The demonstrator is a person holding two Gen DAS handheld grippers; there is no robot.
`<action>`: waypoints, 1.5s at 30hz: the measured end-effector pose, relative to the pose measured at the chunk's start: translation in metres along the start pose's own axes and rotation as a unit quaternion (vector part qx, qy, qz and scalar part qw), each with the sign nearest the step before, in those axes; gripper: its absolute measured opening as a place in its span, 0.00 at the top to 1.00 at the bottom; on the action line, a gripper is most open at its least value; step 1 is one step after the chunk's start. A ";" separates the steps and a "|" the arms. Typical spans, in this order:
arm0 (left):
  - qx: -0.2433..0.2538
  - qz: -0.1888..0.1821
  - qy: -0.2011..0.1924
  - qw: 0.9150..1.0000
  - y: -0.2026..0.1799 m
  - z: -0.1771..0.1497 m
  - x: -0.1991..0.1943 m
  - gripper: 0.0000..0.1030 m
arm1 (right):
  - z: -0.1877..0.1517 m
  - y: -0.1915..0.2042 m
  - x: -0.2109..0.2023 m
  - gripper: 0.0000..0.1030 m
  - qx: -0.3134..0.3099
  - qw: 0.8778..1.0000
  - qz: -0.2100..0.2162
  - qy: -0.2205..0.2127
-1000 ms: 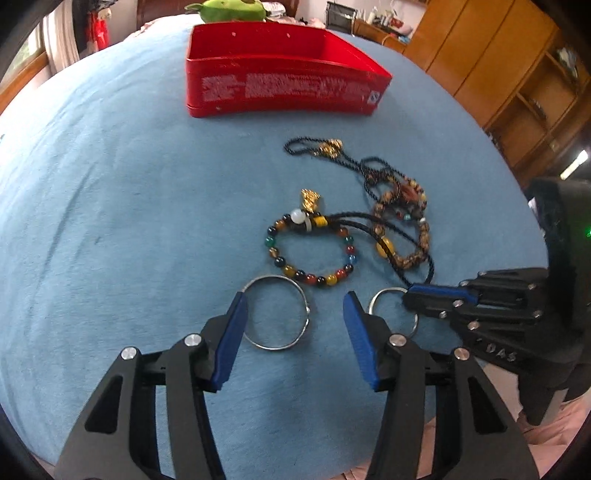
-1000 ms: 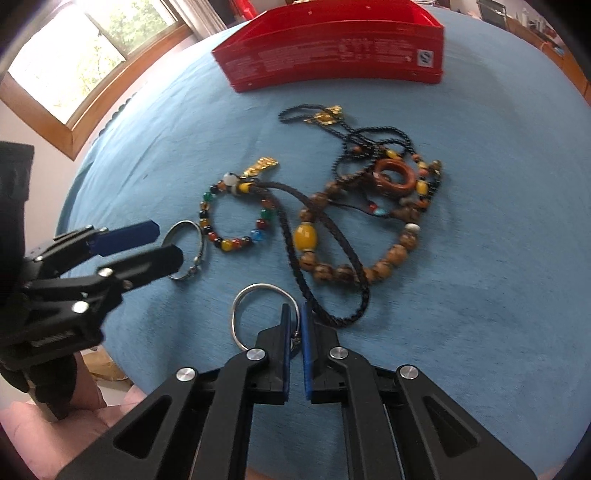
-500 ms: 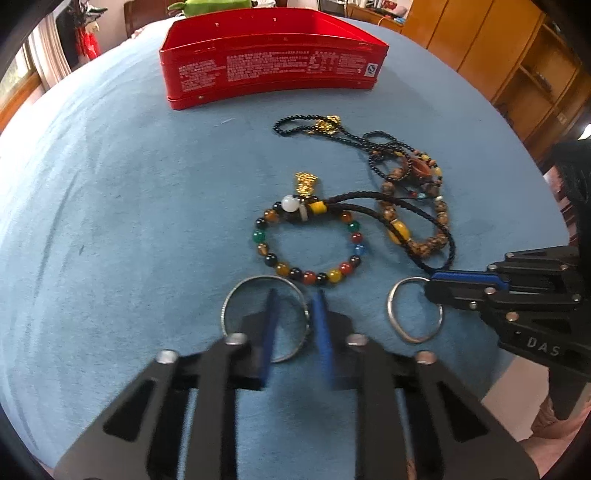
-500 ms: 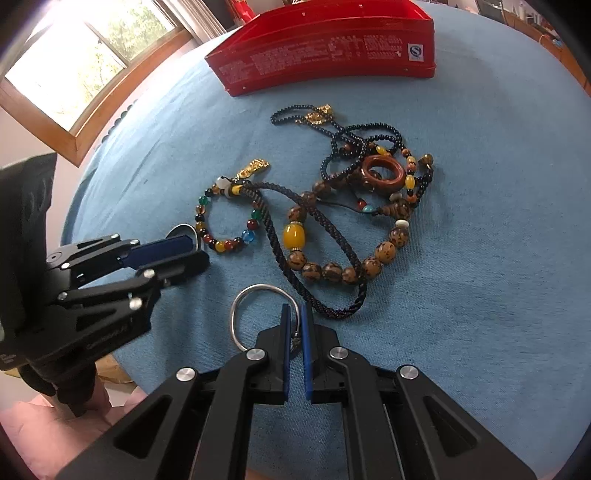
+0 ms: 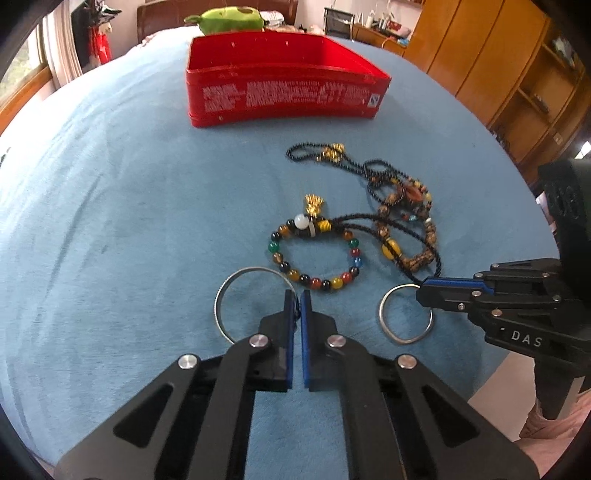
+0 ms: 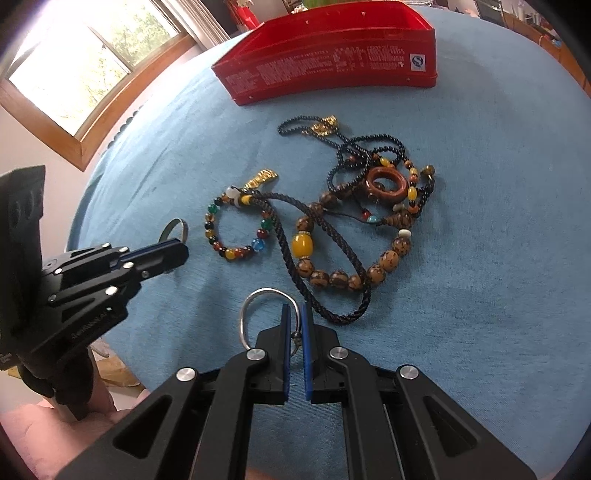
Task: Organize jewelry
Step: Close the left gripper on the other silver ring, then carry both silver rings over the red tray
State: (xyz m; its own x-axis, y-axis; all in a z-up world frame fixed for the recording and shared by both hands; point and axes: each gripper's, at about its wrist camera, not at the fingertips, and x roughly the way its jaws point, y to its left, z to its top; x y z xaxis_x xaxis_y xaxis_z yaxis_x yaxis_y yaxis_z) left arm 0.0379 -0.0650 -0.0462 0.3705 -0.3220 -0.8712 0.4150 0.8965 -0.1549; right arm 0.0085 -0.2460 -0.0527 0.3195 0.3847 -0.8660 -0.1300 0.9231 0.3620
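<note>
My left gripper (image 5: 297, 300) is shut on the rim of a thin silver bangle (image 5: 236, 280) that rests on the blue cloth. My right gripper (image 6: 295, 314) is shut on a smaller silver bangle (image 6: 258, 295), which also shows in the left wrist view (image 5: 391, 325). A multicoloured bead bracelet (image 5: 314, 254) with a gold charm lies just beyond both. A tangle of brown wooden beads and black cords (image 6: 369, 221) lies to its right. An open red tin box (image 5: 284, 88) stands at the back.
The blue cloth (image 5: 110, 221) covers a round table whose near edge is close under both grippers. A green plush toy (image 5: 229, 18) lies behind the box. Wooden cabinets (image 5: 498, 55) stand at the right, a window (image 6: 92, 66) at the left.
My left gripper was open over the thin bangle, moved forward and shut on its rim. My right gripper stayed shut on the smaller bangle.
</note>
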 end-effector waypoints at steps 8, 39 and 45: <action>-0.003 0.009 -0.022 1.000 0.003 0.005 -0.019 0.99 | 0.005 0.001 -0.013 0.96 -0.002 1.000 0.010 -0.016; -0.006 -0.003 -0.007 1.000 0.004 0.010 -0.007 0.98 | -0.001 0.007 0.011 0.95 -0.030 0.999 -0.026 0.024; -0.011 -0.001 -0.015 1.000 0.008 0.013 -0.013 0.98 | 0.007 0.006 -0.010 0.95 -0.031 0.999 -0.014 0.000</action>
State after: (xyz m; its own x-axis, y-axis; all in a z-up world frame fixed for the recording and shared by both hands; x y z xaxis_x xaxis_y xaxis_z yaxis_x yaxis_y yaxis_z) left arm 0.0469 -0.0579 -0.0297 0.3950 -0.3329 -0.8562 0.3981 0.9020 -0.1671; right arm 0.0109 -0.2445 -0.0400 0.3237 0.3588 -0.8755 -0.1784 0.9318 0.3159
